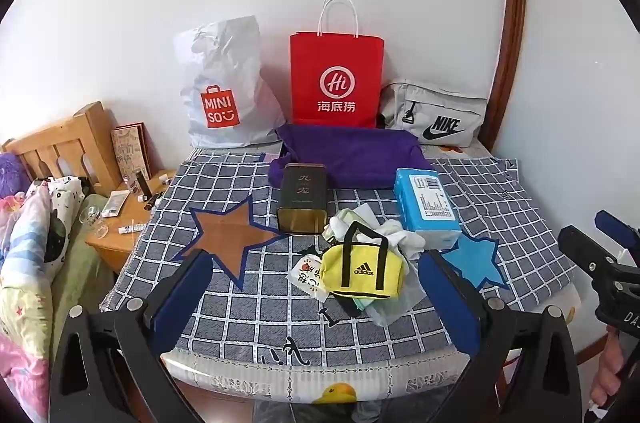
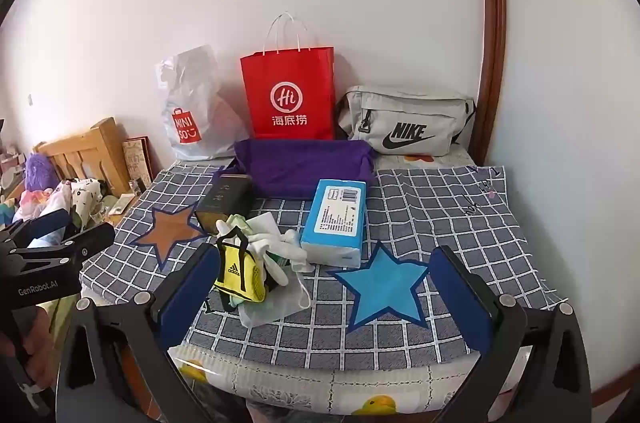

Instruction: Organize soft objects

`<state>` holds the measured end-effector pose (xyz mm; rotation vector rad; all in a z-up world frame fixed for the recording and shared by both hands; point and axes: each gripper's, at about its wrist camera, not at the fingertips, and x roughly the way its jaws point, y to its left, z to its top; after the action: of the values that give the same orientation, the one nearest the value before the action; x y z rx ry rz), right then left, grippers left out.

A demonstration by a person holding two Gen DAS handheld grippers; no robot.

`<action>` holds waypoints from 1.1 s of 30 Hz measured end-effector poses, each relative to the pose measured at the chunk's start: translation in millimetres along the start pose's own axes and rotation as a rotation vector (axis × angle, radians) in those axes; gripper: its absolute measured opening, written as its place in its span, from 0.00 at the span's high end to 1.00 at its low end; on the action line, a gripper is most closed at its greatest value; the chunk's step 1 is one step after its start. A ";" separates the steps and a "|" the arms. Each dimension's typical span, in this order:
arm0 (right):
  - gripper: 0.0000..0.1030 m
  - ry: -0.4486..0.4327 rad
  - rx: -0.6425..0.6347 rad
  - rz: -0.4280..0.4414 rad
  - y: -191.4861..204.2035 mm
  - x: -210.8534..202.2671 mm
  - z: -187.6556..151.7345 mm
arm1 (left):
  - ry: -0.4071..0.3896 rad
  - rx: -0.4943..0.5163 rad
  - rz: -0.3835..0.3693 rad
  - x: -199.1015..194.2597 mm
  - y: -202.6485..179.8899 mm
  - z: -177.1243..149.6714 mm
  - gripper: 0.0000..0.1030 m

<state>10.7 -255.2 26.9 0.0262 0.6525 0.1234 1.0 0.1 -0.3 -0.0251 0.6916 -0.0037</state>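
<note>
A small yellow Adidas pouch (image 1: 362,273) (image 2: 240,273) lies on a pile of white and pale green socks and cloths (image 1: 384,229) (image 2: 276,243) on the checked cloth. A folded purple garment (image 1: 352,159) (image 2: 308,163) lies behind. A blue tissue pack (image 1: 426,207) (image 2: 336,219) sits to the right of the pile. My left gripper (image 1: 316,299) is open and empty, in front of the pouch. My right gripper (image 2: 324,295) is open and empty, over the blue star patch (image 2: 382,287).
A dark tin (image 1: 302,199) (image 2: 226,201) stands left of the pile. At the wall stand a Miniso plastic bag (image 1: 224,91), a red paper bag (image 1: 336,79) and a grey Nike bag (image 1: 436,119). A brown star patch (image 1: 228,231) lies left. A nightstand (image 1: 120,219) and bed are further left.
</note>
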 end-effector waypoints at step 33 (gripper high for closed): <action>0.00 -0.010 -0.006 -0.007 5.0 -6.7 0.0 | -0.032 0.000 -0.015 -14.1 -1.4 3.9 0.00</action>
<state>4.9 -251.0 31.3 0.0191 0.6424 0.1186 -7.3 -1.1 11.7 -0.0306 0.6598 -0.0176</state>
